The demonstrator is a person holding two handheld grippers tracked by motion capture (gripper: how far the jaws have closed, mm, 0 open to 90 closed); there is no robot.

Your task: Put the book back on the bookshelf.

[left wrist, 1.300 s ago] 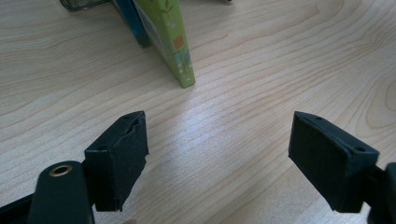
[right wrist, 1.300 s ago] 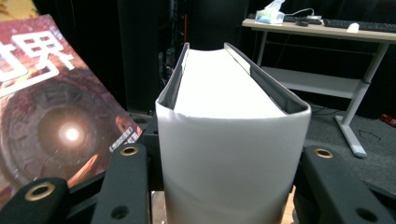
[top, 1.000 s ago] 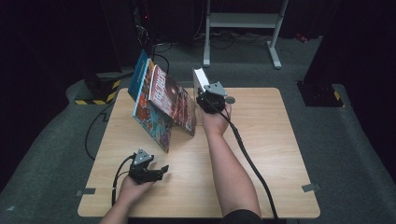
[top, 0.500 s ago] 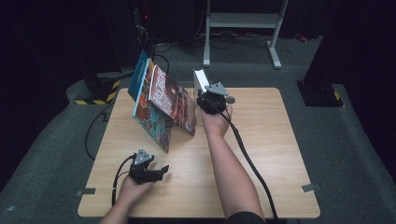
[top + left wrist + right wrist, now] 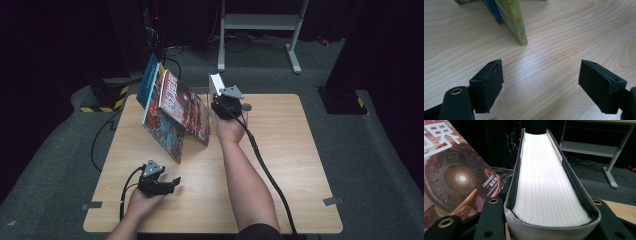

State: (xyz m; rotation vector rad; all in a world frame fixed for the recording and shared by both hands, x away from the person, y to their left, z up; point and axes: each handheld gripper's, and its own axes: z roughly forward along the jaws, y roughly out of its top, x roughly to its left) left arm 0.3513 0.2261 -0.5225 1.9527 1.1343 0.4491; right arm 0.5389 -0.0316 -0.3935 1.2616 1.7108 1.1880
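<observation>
Several books lean together at the table's back left: a blue one [image 5: 150, 85] and a dark red-brown one [image 5: 185, 107], standing on their lower edges. My right gripper [image 5: 226, 104] holds a thick white-paged book [image 5: 216, 82] upright just right of them. In the right gripper view that book [image 5: 549, 182] sits between the two black jaws of my right gripper [image 5: 550, 220], which have just been closing on its covers. The red-brown cover [image 5: 456, 177] lies close on its left. My left gripper [image 5: 165, 184] rests open near the front left; its view shows my left gripper [image 5: 540, 77] holding nothing, facing a green book corner [image 5: 517, 25].
The wooden table [image 5: 295, 165] has bare room across its right half and front. A small dark disc [image 5: 246, 106] lies by the right hand. Behind the table stand a white-framed stand [image 5: 260, 22] and a yellow-black striped block [image 5: 102, 102] on the floor.
</observation>
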